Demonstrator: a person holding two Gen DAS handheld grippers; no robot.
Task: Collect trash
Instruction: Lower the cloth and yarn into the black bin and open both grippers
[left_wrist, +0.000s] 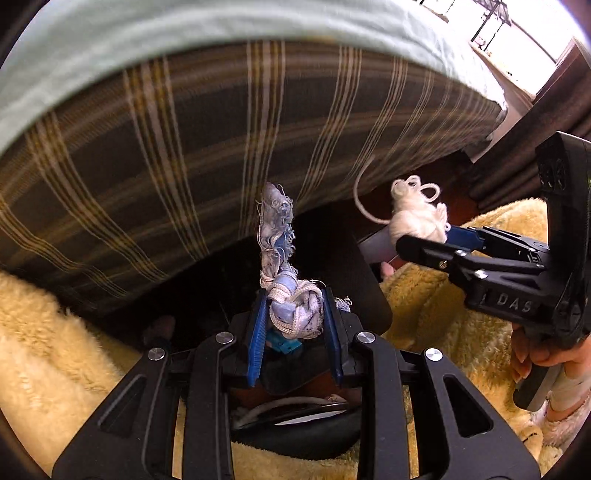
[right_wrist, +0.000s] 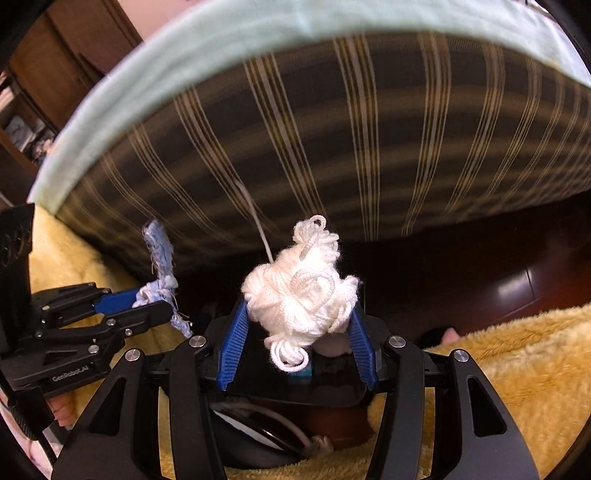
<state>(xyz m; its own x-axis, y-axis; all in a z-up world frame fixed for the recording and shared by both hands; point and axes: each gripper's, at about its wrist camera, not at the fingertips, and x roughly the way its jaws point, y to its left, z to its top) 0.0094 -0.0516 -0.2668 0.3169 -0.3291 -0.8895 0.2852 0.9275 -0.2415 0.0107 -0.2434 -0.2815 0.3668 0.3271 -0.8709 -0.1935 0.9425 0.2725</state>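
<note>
Home bedroom: plaid-sided mattress (left_wrist: 207, 155), pale green sheet (left_wrist: 184, 33), fluffy yellow rug (right_wrist: 498, 354).

Both my wrist cams look steeply down along their fingers, close to the plaid mattress side (left_wrist: 229, 147). Left view catches the right gripper (left_wrist: 417, 236) at its right edge; right view catches the left gripper (right_wrist: 147, 306) at left. Shared: mattress, yellow fleece blanket (right_wrist: 498, 354).
</note>
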